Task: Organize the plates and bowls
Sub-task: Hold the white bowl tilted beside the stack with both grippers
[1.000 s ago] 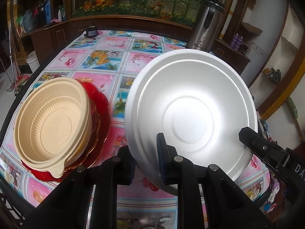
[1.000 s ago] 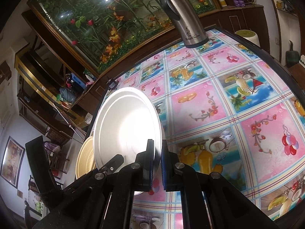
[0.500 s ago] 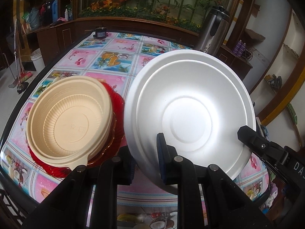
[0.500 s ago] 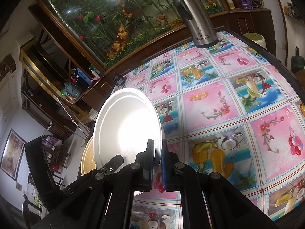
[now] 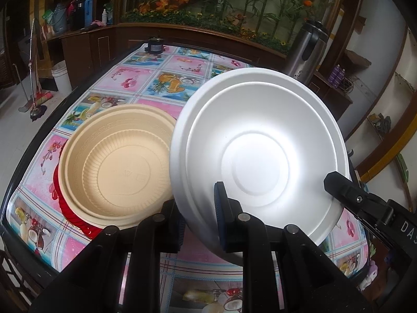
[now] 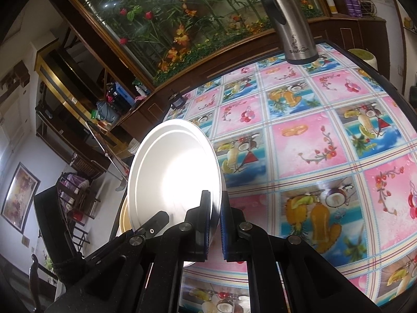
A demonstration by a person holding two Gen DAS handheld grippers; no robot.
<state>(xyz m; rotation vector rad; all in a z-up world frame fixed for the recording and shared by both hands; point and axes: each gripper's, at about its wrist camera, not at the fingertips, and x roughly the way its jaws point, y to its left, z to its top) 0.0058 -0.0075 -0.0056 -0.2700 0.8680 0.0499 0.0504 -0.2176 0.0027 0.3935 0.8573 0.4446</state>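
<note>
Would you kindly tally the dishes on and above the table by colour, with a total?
White: 1, the white bowl, clamped at its rim by both tools
Beige: 1, the beige bowl
Red: 1, the red plate under the beige bowl
Total: 3

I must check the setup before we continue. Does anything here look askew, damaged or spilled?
Nothing is damaged or spilled. Only the white bowl is off level: it is in the air, steeply tilted, its rim pinched by both the left gripper and the right gripper. The beige bowl sits level on the red plate.
</note>
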